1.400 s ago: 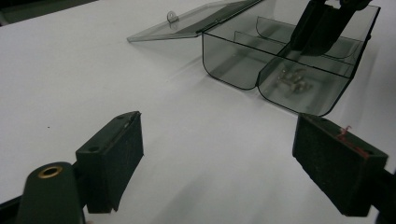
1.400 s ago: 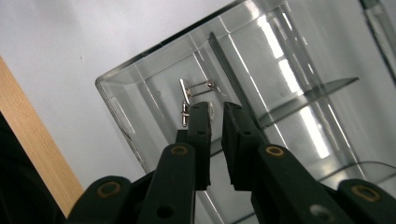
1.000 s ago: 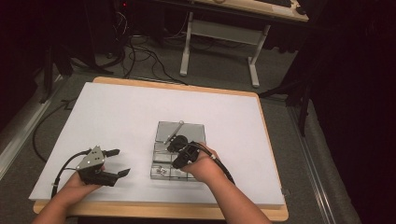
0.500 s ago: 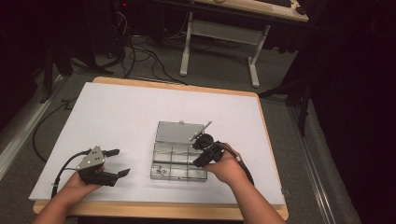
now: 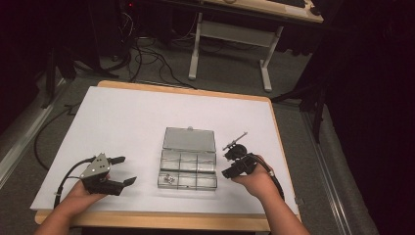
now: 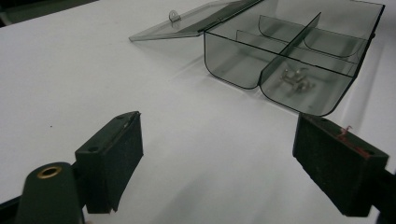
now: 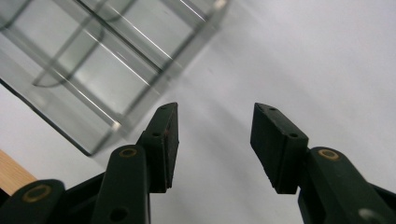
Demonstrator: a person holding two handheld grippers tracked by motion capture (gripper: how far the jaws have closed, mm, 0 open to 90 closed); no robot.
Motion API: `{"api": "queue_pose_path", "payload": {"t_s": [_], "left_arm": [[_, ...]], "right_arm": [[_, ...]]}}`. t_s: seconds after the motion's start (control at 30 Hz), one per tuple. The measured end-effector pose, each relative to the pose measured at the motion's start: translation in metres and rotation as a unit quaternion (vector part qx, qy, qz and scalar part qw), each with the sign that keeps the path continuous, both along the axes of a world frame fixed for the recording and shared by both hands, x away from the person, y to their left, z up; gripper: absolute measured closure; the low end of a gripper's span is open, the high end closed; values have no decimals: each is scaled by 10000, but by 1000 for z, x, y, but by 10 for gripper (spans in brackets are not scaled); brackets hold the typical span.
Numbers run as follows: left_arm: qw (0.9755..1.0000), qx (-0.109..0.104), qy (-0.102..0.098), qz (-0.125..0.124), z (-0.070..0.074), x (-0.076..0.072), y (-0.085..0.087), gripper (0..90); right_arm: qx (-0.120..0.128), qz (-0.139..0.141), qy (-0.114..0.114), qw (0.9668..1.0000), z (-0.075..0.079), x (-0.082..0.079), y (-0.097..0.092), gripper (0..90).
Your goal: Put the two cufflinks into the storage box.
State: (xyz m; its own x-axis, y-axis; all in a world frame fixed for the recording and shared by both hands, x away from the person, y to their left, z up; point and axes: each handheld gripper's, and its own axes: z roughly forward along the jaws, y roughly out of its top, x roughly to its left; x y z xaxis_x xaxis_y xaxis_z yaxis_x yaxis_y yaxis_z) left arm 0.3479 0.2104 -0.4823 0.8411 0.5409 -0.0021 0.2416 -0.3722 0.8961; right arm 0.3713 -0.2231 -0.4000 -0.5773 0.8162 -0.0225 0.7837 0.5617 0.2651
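Right gripper [image 5: 234,164]: sits just right of the box, over bare white sheet; its jaws have just been opening and stand apart with nothing between them, as the right gripper view [image 7: 212,140] shows.
Left gripper [image 5: 122,170]: near the table's near left corner, well left of the box, jaws spread wide and empty; in the left gripper view [image 6: 217,163] only white sheet lies between the pads.
Compartment box [image 5: 187,172]: clear smoky plastic, lying near the middle of the table, a little toward the near edge, between the two grippers; divided into several compartments.
Lid [image 5: 189,139]: swung fully back and lying flat on the far side of the box, with a small latch tab at its far edge.
Small metal parts [image 5: 169,179]: a little cluster in the near left compartment of the box; the left gripper view [image 6: 295,78] shows them as shiny pieces resting on the compartment floor.
White sheet [image 5: 122,122]: covers most of the table top.
Table [image 5: 161,220]: wooden edge shows along the near side and the right.
Floor: grey, with dark cables [image 5: 147,63] beyond the far edge of the table.
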Motion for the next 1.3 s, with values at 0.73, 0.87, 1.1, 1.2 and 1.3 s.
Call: {"api": "queue_pose_path", "payload": {"t_s": [0.73,0.87,1.1,1.2,1.3], "left_arm": [[10000,8,-4,15,0,0,0,164],[10000,-3,1,13,0,0,0,163],[10000,13,-13,19,0,0,0,163],[10000,10,-7,22,0,0,0,163],[10000,-5,-7,12,0,0,0,163]], "right_arm": [[719,-646,-1056,9897,-18,-22,-52,463],[897,-721,-1409,9833,-26,-30,-55,460],[1318,-710,-2150,9651,-44,-46,-60,456],[1456,-781,-2426,9560,-53,-52,-63,460],[1580,-849,-2731,9451,-61,-59,-67,466]]}}
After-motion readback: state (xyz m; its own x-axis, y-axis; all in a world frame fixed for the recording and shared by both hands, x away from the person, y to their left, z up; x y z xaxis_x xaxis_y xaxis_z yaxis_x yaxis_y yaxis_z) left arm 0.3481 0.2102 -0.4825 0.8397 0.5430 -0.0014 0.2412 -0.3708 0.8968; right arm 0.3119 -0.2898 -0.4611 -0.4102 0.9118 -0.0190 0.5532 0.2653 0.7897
